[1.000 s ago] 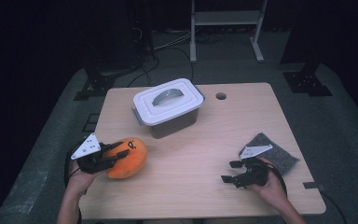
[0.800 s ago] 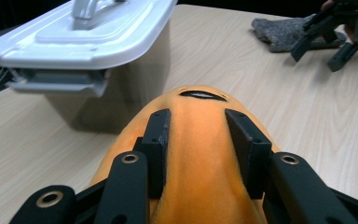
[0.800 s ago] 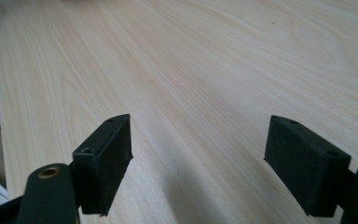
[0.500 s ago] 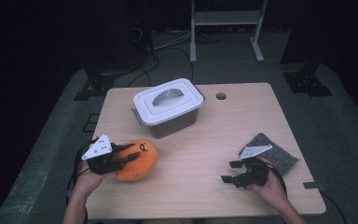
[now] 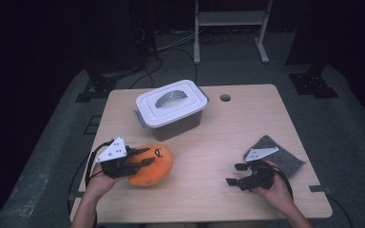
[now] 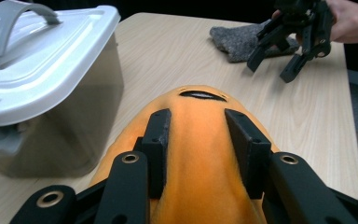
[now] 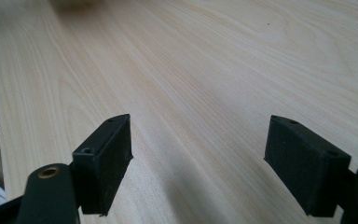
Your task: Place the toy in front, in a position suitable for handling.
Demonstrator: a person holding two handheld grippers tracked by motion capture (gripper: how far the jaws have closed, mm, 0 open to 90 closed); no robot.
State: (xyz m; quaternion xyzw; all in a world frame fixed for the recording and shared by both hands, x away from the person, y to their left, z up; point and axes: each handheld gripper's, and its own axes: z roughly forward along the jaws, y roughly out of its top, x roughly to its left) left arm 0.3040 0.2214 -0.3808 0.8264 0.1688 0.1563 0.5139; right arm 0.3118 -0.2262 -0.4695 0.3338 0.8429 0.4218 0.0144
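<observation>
Left hand-held gripper (image 5: 145,156): jaws clamped on the orange soft toy (image 5: 153,165), pads sunk into the plush on both sides. The toy sits near the left front of the table (image 5: 218,133), just in front of the lidded box (image 5: 171,108), apart from it.

We judge the step in hand to be carrying the toy toward the box. To do it well we would keep the squeeze steady, since plush gives and can slip, and lift clear of the table before crossing. The lid is on, so it needs opening first.

Right hand-held gripper (image 5: 236,174): jaws apart, nothing between them, low over bare table beside the grey felt cloth (image 5: 278,153).

The left gripper view shows the pads (image 6: 161,140) biting into the plush. The high view gives the layout: toy, box and cloth well apart.
</observation>
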